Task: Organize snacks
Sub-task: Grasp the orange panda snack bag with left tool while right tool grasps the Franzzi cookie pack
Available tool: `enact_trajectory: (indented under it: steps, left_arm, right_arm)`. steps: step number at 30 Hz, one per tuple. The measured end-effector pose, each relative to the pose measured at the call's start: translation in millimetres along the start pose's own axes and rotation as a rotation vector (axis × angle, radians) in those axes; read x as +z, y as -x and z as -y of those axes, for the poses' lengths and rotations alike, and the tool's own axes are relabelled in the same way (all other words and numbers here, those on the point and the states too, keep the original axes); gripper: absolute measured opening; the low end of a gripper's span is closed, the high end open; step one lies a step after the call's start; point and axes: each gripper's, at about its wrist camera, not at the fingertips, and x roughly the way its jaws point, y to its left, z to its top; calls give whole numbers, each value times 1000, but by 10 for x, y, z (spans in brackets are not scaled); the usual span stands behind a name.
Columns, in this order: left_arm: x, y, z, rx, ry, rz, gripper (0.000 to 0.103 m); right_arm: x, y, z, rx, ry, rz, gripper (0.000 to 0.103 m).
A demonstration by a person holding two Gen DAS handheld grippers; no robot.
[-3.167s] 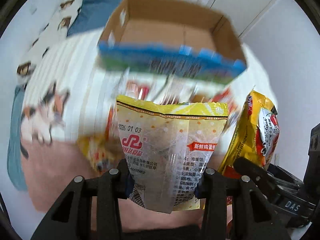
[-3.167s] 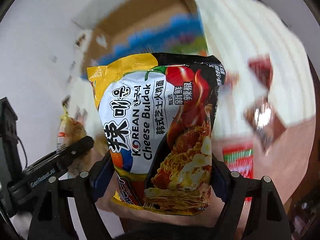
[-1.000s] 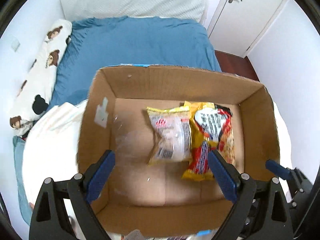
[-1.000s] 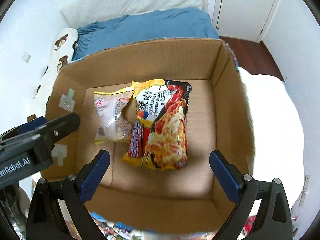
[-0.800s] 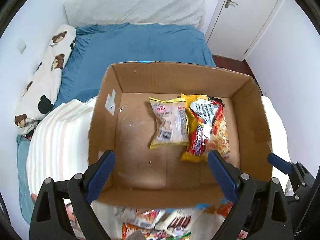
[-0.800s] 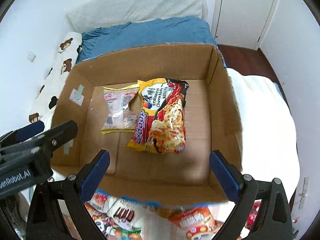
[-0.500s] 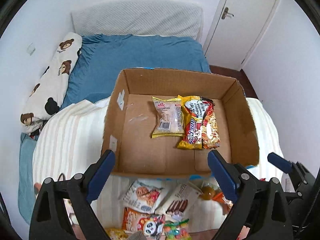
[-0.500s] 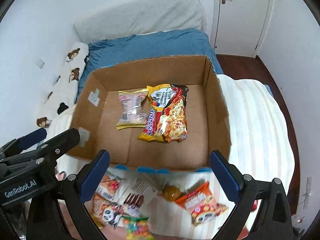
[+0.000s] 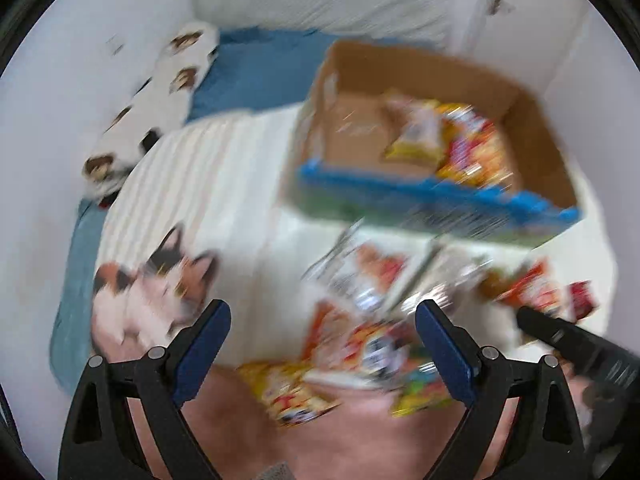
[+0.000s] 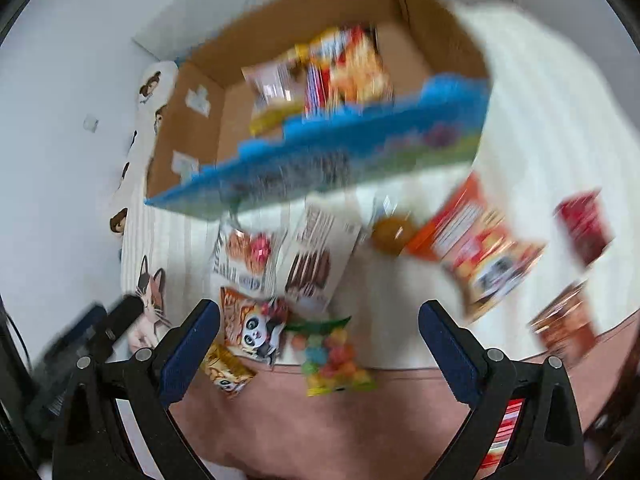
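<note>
A cardboard box [image 9: 532, 120] [image 10: 200, 132] with a blue printed front holds a pale yellow-edged snack bag [image 9: 416, 136] [image 10: 272, 88] and a red-and-yellow noodle pack [image 9: 476, 148] [image 10: 352, 68]. Loose snacks lie on the bed in front of the box: a panda bag [image 10: 252, 330], a colourful candy bag [image 10: 332, 356], a white chocolate-biscuit pack [image 10: 316, 256], an orange bag [image 10: 476, 248]. My left gripper [image 9: 322, 344] is open and empty above the pile. My right gripper [image 10: 318, 344] is open and empty over the candy bag. Both views are blurred.
The snacks rest on a white striped blanket [image 9: 208, 176] with a cat print [image 9: 156, 288] and a pink border [image 10: 320, 420]. Dark red packets [image 10: 584, 224] lie at the right. A bear-print pillow [image 9: 160, 92] and blue sheet [image 9: 256, 68] lie behind.
Both grippers have let go of their packs, which now lie in the box. Both have pulled back and dropped down toward the loose snacks in front of the box.
</note>
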Motion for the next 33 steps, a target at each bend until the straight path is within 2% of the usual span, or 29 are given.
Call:
enact_trajectory:
  steps: [2, 5, 6, 11, 15, 16, 19, 23, 27, 30, 33]
  left_arm:
    - [-124, -221, -169, 16, 60, -62, 95]
    - [-235, -431, -360, 27, 128, -123, 95]
    - [-276, -495, -426, 29, 153, -144, 95]
    - [-406, -684, -658, 31, 239, -205, 95]
    - [-516, -807, -833, 46, 283, -249, 95]
    - [-545, -830, -872, 40, 298, -263, 95]
    - [-633, -885, -956, 2, 349, -302, 95]
    - [-674, -884, -900, -106, 394, -341, 94]
    - [-623, -872, -625, -206, 381, -379, 94]
    - [-565, -1001, -460, -298, 438, -447, 94]
    - [-470, -1209, -257, -306, 451, -497, 94]
  right_arm:
    - [-18, -256, 31, 26, -51, -36, 101]
    - [25, -560, -3, 31, -96, -54, 95]
    - [52, -643, -20, 21, -104, -52, 92]
    - [185, -1046, -160, -43, -122, -65, 90]
    - [214, -1323, -210, -143, -90, -109, 71]
    - [198, -1330, -210, -155, -69, -103, 66]
    - [124, -1280, -232, -151, 11, -91, 64]
    - [-5, -1051, -206, -141, 85, -82, 64]
    - [-175, -817, -188, -132, 153, -101, 63]
    - [-353, -681, -97, -139, 182, -103, 58]
    - [-429, -612, 20, -147, 170, -87, 57]
